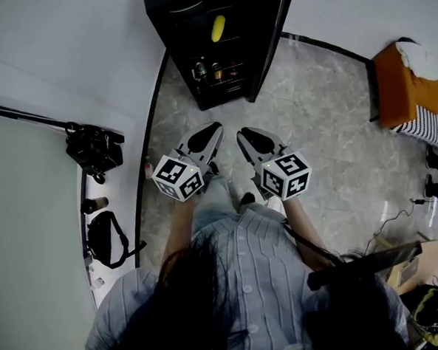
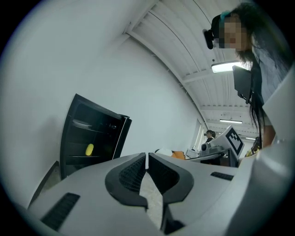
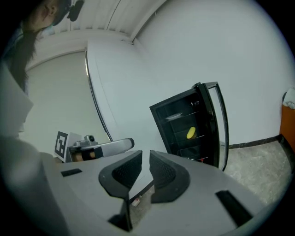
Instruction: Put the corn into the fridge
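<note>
Head view first: the corn (image 1: 218, 27) is lying on an upper shelf inside the black fridge (image 1: 165, 41) at the top of the frame, and the fridge's door (image 1: 271, 41) is swung open on its right side. Some small bottles (image 1: 212, 69) sit on a lower shelf. The left claw (image 1: 210, 129) and right claw (image 1: 245, 134) hang side by side mid-frame over the stone floor, well apart from the fridge.

Left gripper view: the left claw (image 2: 147, 157) is pinched right down with nothing between its pads. The corn (image 2: 89, 149) shows as a little yellow blob on its shelf at the left.

Right gripper view: same deal, the right claw (image 3: 145, 157) is narrowed to a sliver and empty. The corn (image 3: 191, 133) sits inside the fridge at right of centre.

So I reckon the placing itself is done. If the door gets shut, I'd nudge its outer edge with the closed right claw and swing it slowly. A slam could roll the corn off the shelf.
</note>
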Demonstrator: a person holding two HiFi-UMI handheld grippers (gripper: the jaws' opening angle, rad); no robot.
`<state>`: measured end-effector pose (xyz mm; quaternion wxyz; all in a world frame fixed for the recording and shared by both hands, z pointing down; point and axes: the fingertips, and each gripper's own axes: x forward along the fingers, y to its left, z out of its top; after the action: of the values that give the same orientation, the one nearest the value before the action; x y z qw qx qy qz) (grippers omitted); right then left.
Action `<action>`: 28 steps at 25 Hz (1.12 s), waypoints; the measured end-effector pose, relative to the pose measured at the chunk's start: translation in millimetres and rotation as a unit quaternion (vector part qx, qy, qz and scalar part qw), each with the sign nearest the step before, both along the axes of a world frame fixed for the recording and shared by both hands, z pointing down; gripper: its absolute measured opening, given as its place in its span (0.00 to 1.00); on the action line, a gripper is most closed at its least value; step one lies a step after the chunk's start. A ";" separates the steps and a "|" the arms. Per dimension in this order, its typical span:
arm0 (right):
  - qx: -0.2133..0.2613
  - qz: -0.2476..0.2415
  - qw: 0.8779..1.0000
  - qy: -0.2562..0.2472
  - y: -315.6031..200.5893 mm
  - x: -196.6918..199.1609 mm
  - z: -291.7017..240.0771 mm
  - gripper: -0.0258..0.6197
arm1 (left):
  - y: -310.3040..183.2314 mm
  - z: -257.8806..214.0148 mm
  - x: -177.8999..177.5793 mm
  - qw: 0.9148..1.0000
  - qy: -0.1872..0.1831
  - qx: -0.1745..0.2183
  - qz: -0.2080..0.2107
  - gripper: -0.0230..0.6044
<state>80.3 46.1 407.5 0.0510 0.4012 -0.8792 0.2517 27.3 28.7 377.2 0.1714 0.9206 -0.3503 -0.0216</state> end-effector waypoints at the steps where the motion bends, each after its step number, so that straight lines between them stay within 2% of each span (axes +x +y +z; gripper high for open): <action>1: 0.002 -0.003 1.000 -0.001 7.0 2.4 -1.1 0.13 | 8.1 -1.8 3.6 1.000 0.000 0.002 -0.001 0.05; 14: 0.017 -0.035 0.999 -0.007 92.6 4.2 -5.7 0.13 | 100.1 -2.3 4.8 0.999 -0.015 0.016 -0.026 0.05; 28: 0.018 -0.048 0.999 -0.001 120.8 1.4 -5.7 0.11 | 132.4 -2.4 0.9 0.999 -0.021 0.022 -0.036 0.05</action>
<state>81.7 166.9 401.8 0.0551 0.3593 -0.9020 0.2330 28.2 161.2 374.8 0.1424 0.9112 -0.3862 -0.0164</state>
